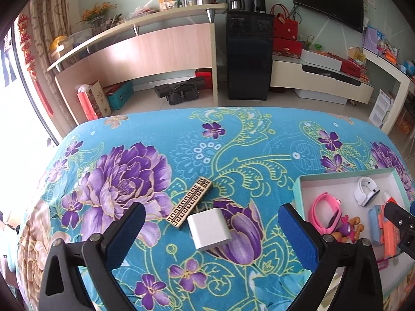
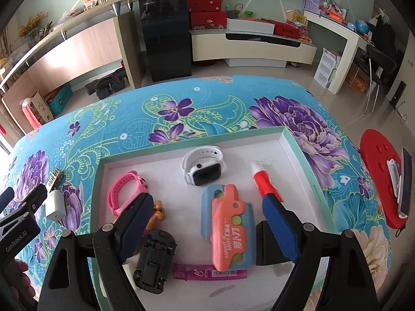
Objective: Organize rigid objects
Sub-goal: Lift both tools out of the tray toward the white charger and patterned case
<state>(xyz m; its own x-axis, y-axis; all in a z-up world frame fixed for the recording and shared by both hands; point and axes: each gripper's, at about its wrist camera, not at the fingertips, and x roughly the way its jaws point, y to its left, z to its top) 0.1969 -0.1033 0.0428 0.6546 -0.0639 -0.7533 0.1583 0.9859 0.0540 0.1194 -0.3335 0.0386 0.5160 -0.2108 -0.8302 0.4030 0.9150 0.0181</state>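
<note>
- The left gripper hangs spread wide and empty above the surface, its ribbed blue pads on black plastic arms.
- Between those arms lies a smooth white charger block, a rounded rectangular slab flat on the cloth.
- Touching the block's far left corner, a long narrow box with a gold-and-black key pattern lies at a slant.
- The surface is draped in a soft turquoise cloth printed with purple flowers.
- The right gripper is likewise released, holding nothing, over a shallow cardboard tray with a white floor and pale green rim.
- Nearest in the tray: a black plastic toy car upside down, a flat purple sachet, and a dark block partly hidden by the right pad.
- At the tray's middle lies an orange carrot-shaped toy knife on a blue backing.
- To its left, a pink rubbery watch band and a brown figure, half hidden.
- Farther in, a red-and-white tube and a white smartwatch with a glossy dark face.
- Off the tray, at the right edge of the surface, a red round perforated stool seat carries a phone.
</note>
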